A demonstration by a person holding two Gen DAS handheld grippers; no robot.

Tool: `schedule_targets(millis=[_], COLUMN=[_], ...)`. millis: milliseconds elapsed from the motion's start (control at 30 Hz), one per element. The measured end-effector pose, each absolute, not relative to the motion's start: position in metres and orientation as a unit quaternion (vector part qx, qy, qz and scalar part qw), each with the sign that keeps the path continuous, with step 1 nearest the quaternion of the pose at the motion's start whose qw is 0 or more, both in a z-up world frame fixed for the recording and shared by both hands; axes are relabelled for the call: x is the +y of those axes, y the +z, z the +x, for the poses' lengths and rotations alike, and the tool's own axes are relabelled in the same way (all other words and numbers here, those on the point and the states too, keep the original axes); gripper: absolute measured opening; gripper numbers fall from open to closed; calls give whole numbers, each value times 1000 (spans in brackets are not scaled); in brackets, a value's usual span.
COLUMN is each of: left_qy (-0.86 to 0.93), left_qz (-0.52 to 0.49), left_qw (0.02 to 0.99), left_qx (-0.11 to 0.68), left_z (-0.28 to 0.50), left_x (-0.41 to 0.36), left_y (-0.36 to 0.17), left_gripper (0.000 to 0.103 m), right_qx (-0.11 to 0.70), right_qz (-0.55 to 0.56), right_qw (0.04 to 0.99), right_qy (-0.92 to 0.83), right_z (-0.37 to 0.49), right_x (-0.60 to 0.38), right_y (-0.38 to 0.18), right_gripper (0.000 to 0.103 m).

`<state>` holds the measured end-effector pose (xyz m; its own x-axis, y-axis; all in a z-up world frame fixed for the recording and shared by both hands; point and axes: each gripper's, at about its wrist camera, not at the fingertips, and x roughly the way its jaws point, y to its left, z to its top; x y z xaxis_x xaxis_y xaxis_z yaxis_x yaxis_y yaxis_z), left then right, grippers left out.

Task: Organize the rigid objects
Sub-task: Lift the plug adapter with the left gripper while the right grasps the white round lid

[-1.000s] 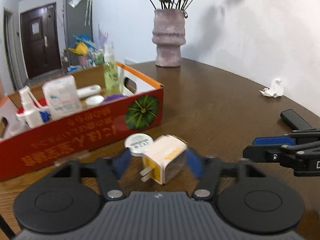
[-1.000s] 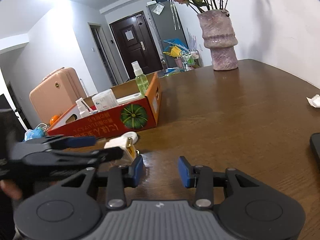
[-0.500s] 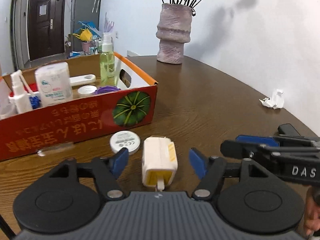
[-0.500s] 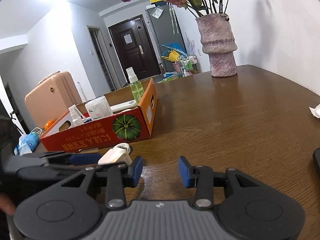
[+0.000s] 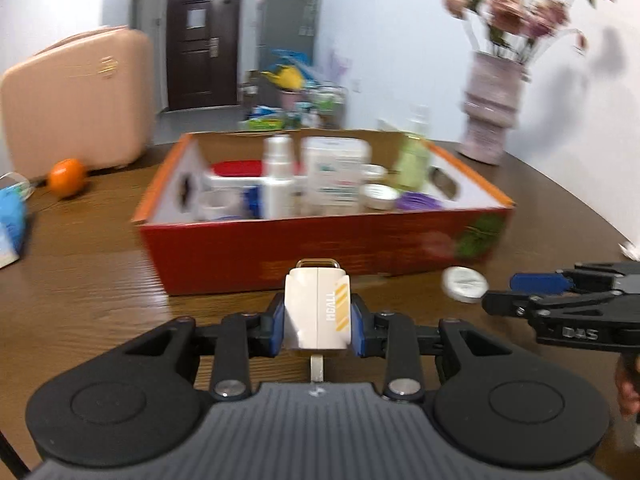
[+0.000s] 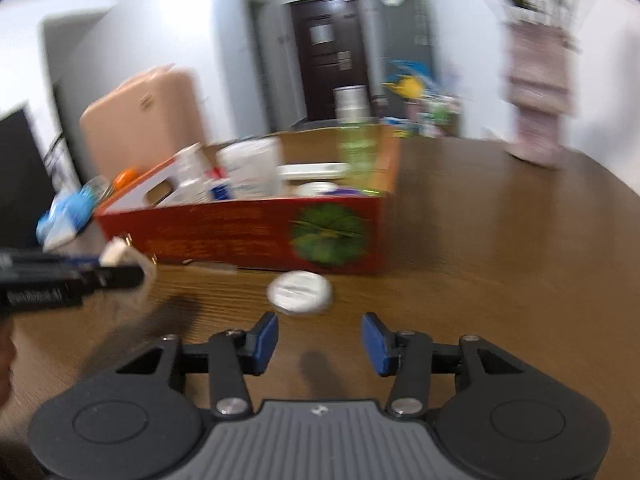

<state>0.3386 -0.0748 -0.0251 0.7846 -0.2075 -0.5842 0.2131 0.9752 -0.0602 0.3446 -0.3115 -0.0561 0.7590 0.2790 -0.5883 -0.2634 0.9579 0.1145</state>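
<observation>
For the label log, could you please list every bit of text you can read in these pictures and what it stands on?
"HOALL", as best it reads: on the white charger held in the left tool.
"DAS": on the right tool's black body, seen in the left wrist view.
Print on the red box: blurred, unreadable.
Print on the round white lid: blurred.
Labels on the bottles in the box: blurred.

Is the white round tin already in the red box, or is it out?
Out. The white round tin lies on the table before the red box.
</observation>
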Motion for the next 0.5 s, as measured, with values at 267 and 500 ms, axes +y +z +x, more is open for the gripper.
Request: schedule_targets(millis=[267,500], left_qy=[-89,-102], left_qz=[-14,-17], left_qw=[946,947], left_qx=[311,304], left_z=[339,319], left_x=[-44,-49], left_y=[-26,-20], left_gripper=[31,31], right_qx=[328,311], right_qz=[-52,-31], right_qw=[935,941], right_qy=[125,127], right_z=[384,363], right_x=[-282,-287], right_y=[-64,-57], right_gripper=[42,39])
